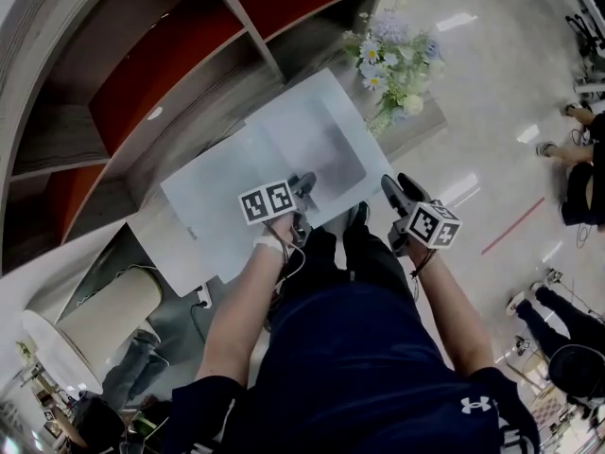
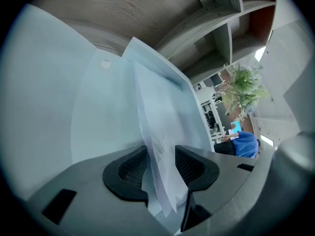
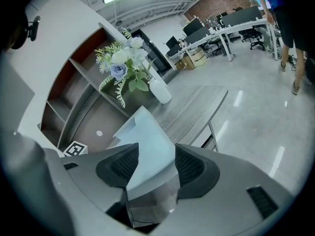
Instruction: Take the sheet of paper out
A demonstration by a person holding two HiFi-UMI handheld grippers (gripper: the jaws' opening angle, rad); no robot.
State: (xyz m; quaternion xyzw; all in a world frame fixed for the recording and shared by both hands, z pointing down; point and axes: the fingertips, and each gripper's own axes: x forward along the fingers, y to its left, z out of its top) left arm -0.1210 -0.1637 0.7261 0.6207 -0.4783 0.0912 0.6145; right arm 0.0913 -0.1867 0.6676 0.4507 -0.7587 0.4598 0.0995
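Note:
A pale, translucent plastic folder [image 1: 213,211] lies on the grey wooden table [image 1: 416,126], and a white sheet of paper [image 1: 317,126] lies with it toward the far right. In the left gripper view a raised edge of the sheet [image 2: 157,146] stands between the pads of my left gripper [image 2: 161,167], with a gap showing on the right side; the jaws are wide. My left gripper [image 1: 304,187] is at the folder's near edge. My right gripper [image 1: 397,189] stands open, and the folder's near right corner [image 3: 147,146] sits loose between its pads.
A white vase of flowers [image 1: 392,55] stands at the table's far right corner. Wooden shelves with red backs [image 1: 170,60] rise behind the table. A pale cylinder [image 1: 104,315] stands on the floor at the left. People's legs [image 1: 577,183] show at the right.

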